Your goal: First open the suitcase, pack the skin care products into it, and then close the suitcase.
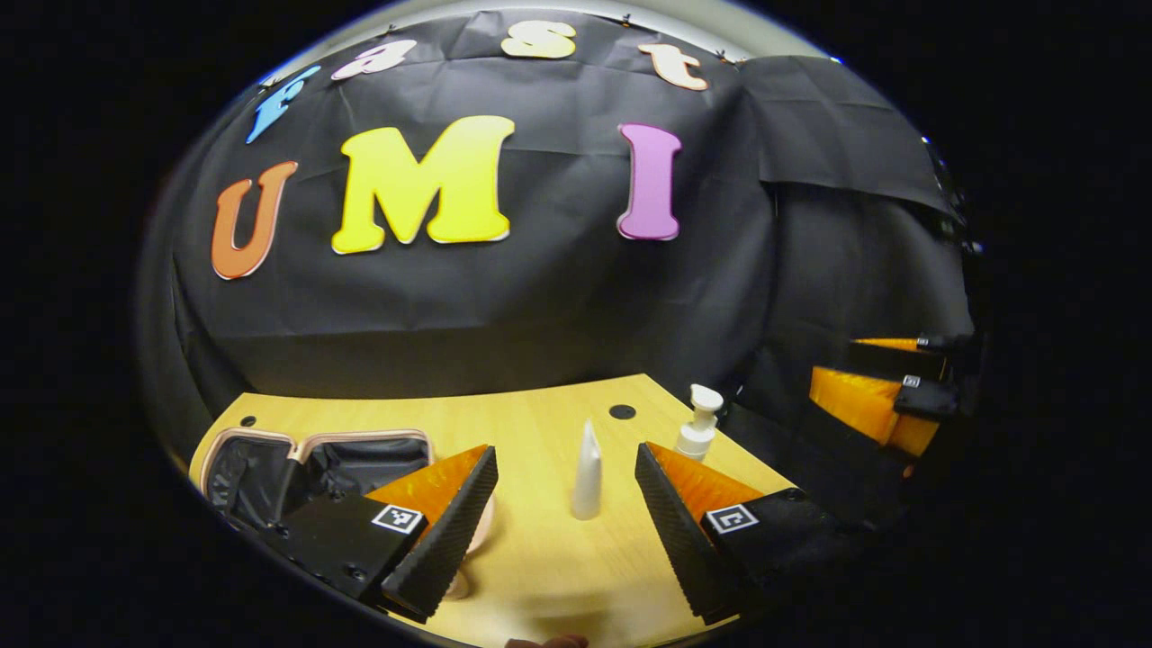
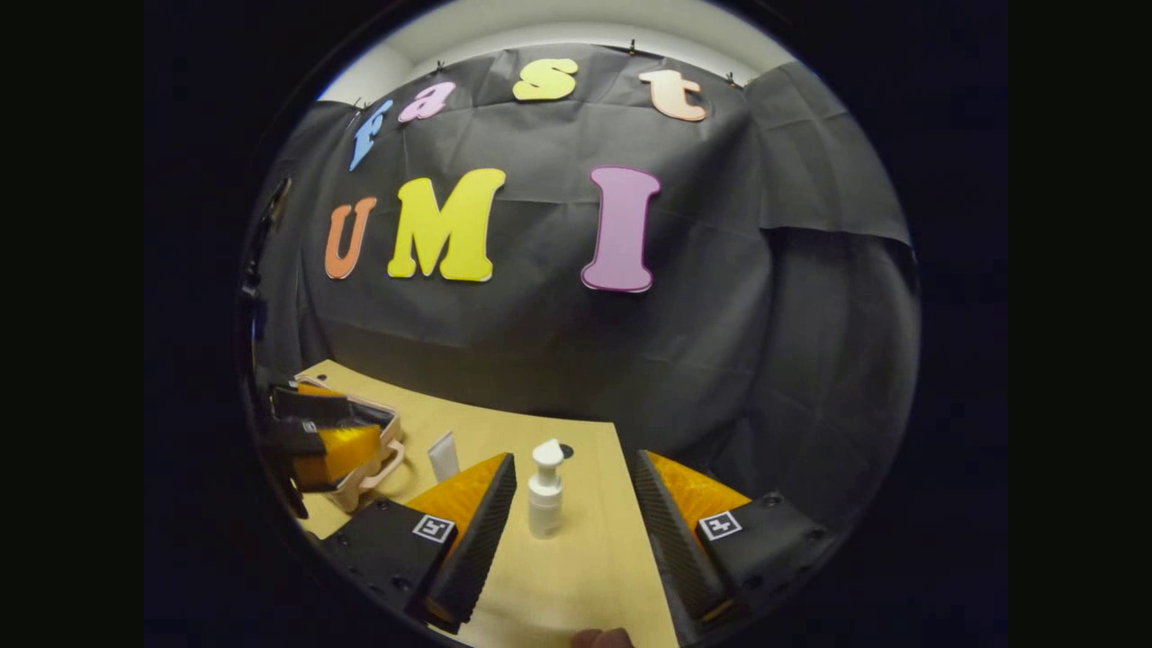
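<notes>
Ridged pads line the left gripper [image 1: 565, 531], whose fingers stand wide apart and empty over the wooden table [image 1: 540, 576], framing an upright white tube [image 1: 587, 472]. Left of it the pink suitcase [image 1: 315, 459] lies open, dark lining showing. The right gripper [image 2: 569, 535], likewise spread and empty, brackets a white pump bottle [image 2: 545, 488] standing on the table.
</notes>
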{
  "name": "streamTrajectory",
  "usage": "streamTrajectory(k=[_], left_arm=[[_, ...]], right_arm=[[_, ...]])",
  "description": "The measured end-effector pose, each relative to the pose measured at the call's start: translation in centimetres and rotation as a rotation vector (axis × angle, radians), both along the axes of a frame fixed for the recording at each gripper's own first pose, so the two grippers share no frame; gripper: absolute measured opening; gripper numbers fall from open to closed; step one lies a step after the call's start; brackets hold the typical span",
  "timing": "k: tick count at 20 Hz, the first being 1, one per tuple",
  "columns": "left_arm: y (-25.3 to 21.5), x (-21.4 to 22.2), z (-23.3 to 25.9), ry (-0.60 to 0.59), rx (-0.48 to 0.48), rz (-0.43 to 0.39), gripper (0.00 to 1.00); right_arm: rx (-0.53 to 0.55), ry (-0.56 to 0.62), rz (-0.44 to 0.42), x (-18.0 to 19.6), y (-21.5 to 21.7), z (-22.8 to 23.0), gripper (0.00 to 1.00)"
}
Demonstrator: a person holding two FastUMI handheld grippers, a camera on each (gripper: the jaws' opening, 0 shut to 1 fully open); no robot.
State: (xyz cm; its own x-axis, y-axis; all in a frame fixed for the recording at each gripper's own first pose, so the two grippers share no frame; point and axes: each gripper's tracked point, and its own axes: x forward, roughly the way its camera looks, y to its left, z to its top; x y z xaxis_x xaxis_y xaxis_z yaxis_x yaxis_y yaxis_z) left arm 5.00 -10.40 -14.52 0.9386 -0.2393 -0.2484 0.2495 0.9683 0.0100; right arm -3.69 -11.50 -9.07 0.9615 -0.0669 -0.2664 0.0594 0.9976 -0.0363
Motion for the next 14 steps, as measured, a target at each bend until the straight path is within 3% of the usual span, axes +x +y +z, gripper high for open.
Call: streamTrajectory(k=[7, 14], left_arm=[[-2.4, 4.0, -7.9, 0.086, 0.032, 0.031, 0.99], [-2.4, 8.1, -13.2, 0.149, 0.043, 0.045, 0.96]], right_arm=[[-0.044, 0.048, -0.038, -0.4, -3.5, -1.2, 0.8], [-0.051, 0.11, -0.028, -0.3, -3.9, -2.9, 0.8]])
